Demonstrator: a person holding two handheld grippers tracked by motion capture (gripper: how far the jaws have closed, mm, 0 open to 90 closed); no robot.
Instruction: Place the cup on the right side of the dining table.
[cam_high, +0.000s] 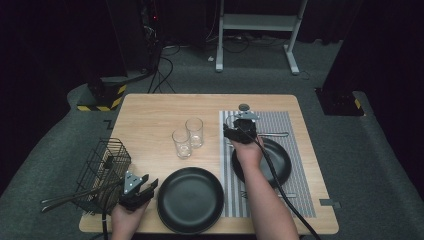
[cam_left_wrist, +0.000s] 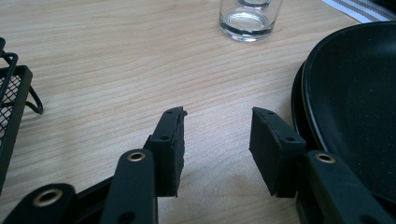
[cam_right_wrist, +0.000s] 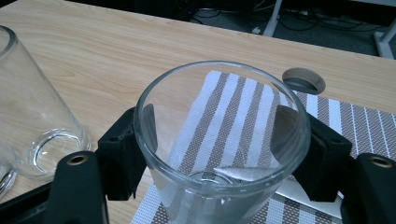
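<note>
One glass (cam_right_wrist: 222, 154) clamped between right tool (cam_right_wrist: 219, 149) jaws | left tool (cam_left_wrist: 217, 149) open, empty

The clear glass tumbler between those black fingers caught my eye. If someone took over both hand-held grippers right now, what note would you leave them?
Right gripper: fingers on both sides of a clear glass tumbler at the far left corner of the striped woven placemat; treat it as held.
Left gripper: open, empty, over bare wood between the black wire basket and the near black round plate.
Done: a second black plate on the placemat.
Left, probably: two more clear glasses mid-table, utensils in the basket. Goal unstated.
</note>
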